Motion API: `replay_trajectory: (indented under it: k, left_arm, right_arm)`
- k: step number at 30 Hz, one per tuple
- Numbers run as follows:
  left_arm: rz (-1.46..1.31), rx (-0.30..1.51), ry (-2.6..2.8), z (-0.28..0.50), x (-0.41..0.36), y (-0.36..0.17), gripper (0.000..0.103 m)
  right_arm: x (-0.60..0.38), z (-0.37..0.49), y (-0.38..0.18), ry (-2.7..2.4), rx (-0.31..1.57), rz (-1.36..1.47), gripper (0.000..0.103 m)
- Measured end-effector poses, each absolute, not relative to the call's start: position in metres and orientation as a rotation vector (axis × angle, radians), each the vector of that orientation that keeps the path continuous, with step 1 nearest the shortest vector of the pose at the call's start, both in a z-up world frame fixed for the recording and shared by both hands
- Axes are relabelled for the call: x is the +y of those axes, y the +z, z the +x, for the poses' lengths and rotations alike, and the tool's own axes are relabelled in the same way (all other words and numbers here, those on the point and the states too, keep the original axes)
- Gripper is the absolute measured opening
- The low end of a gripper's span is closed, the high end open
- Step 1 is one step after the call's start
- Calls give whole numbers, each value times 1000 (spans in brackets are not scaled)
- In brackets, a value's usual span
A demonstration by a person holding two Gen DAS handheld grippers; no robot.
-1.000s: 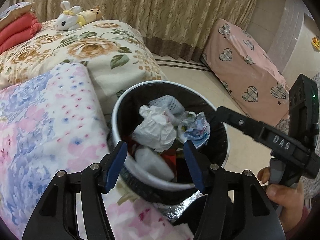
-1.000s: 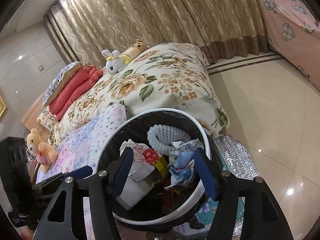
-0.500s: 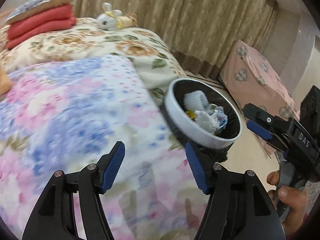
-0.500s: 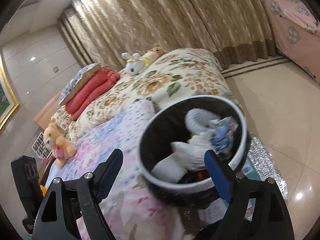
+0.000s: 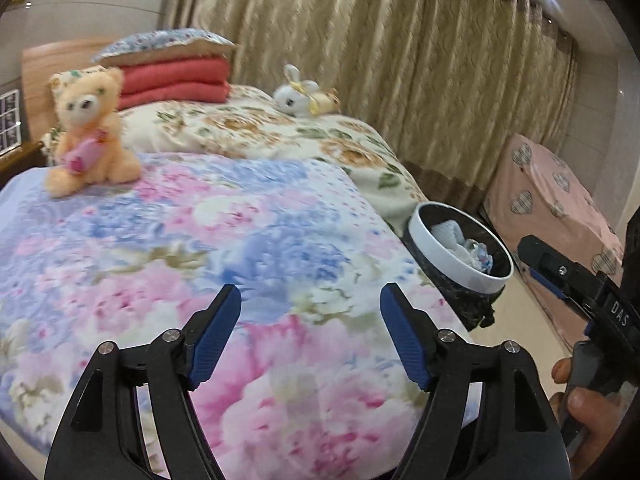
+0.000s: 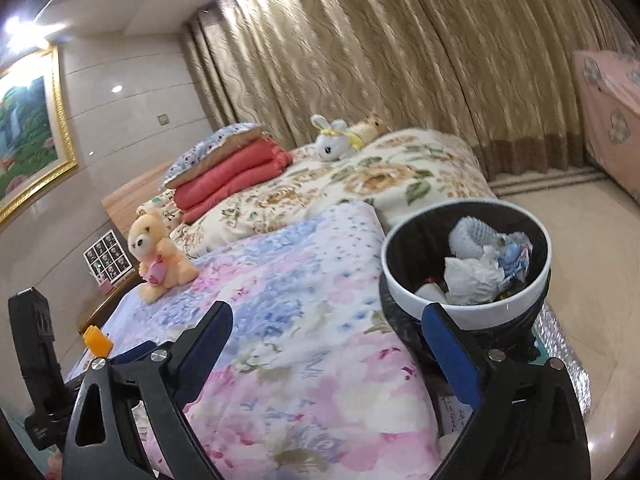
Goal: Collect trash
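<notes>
Bed (image 5: 224,240) ahead shows no trash; bin (image 6: 466,308) sits at two o'clock, nearer your right gripper (image 6: 326,340); both grippers spread, empty.

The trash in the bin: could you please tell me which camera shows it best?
The right wrist view: the bin is near, its crumpled trash seen from above. In the left wrist view its near wall hides most of it.

Bin (image 6: 466,308) stands right of bed (image 6: 304,320) (trash (image 6: 472,276) inside).
</notes>
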State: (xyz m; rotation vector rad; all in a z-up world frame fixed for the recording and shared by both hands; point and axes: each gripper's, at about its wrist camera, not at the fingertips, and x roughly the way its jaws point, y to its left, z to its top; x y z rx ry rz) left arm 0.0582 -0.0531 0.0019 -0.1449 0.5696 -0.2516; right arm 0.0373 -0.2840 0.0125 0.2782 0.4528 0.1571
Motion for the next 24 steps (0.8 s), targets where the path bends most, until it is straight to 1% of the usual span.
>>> replay_trajectory:
  k: [2,4,5,9,10,15,24]
  left_arm:
    - [-146,541,-228,51,-46,4,80]
    - [-143,505,-200,43,-40,6,87]
    - [-141,481,-177,38,-37,7,90]
    - [-112,401,-113,23,-32,7,101]
    - [-99,390,-96,21,-32,6,103]
    - [-67,364,-56,13,-28,0,103]
    - [-50,340,-21,8,-26,-2,103]
  right_arm:
    - [-277,32,16,148,424,243,103]
    - [-270,28,17,148,400,219,103]
    - [-267,27,17,145,389,207,103]
    - [-256,23,8,133,346,164,103]
    - [-254,21,5,130,336,157,103]
    - [-248,18,-4,126,301,133,103]
    - [-244,14,-4,131,276,117,103]
